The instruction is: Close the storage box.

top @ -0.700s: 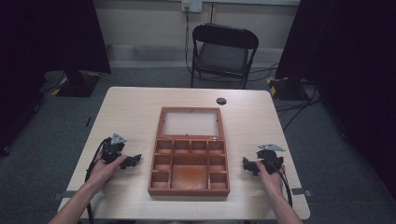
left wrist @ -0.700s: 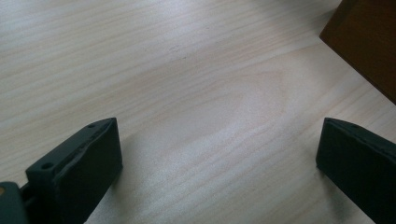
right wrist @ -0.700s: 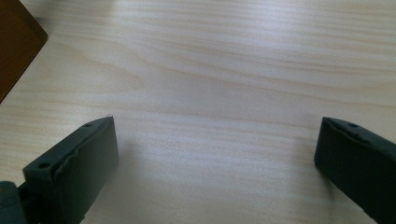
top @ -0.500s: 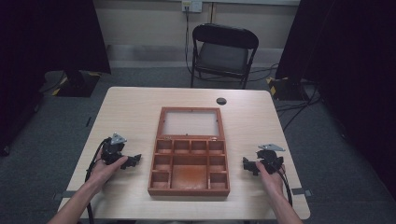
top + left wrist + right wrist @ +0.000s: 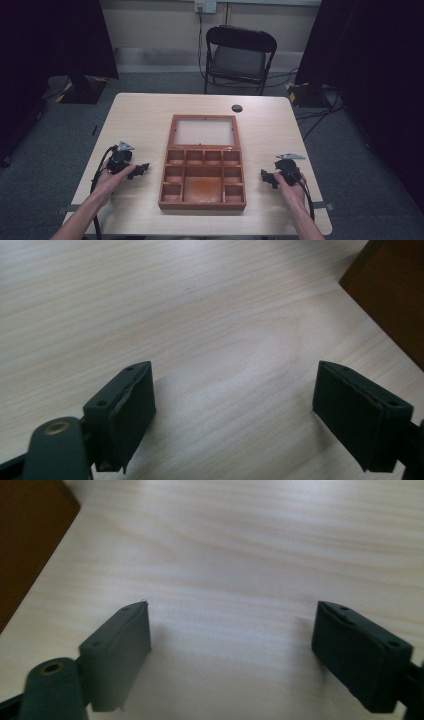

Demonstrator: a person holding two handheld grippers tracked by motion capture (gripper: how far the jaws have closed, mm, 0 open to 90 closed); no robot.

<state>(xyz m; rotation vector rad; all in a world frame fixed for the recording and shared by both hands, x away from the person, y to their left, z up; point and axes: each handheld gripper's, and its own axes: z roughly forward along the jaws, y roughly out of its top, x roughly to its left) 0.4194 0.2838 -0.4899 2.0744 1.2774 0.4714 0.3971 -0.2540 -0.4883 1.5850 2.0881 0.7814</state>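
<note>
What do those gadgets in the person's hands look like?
Both the left gripper and the right gripper are black, each topped by a grey three-cornered plate and trailing a black cable. Up close, each ends in two flat, dark rectangular pads with small screw holes. The forearms are bare, no sleeves.

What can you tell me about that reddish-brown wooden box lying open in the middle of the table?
The reddish-brown wooden box lies open and flat on the pale wooden table, midway between the two grippers, neither touching it. Its lid, a wooden frame around a pale, frosted-looking panel, is folded back flat on the far side. The near half is a tray split by thin wooden walls into small compartments around one larger one; all look empty. A dark brown corner of it also shows in each gripper view.
</note>
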